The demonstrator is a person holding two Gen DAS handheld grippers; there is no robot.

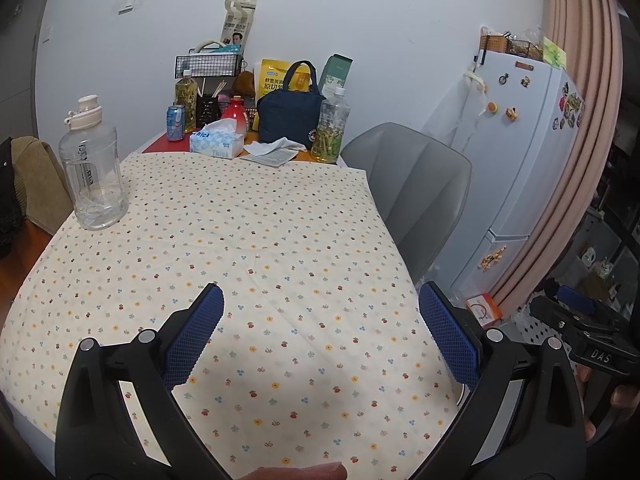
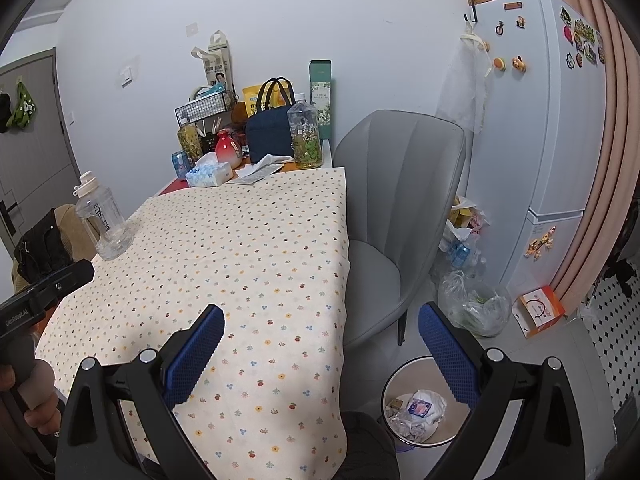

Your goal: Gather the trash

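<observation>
My left gripper (image 1: 320,320) is open and empty above the near part of the table with the flowered cloth (image 1: 256,248). My right gripper (image 2: 320,340) is open and empty over the table's right edge (image 2: 346,264). A white trash bin (image 2: 386,392) stands on the floor below the right gripper and holds crumpled wrappers (image 2: 418,408). At the far end of the table lie a crumpled white tissue (image 1: 280,145) and a flat paper packet (image 1: 270,157); they also show in the right wrist view, tissue (image 2: 272,160) and packet (image 2: 250,176).
A clear water jug (image 1: 94,168) stands at the table's left. A tissue box (image 1: 216,142), soda can (image 1: 175,122), tea bottles (image 1: 330,128), blue bag (image 1: 290,118) crowd the far end. A grey chair (image 2: 396,200), plastic bags (image 2: 472,304), orange box (image 2: 538,310) and fridge (image 2: 532,120) stand right.
</observation>
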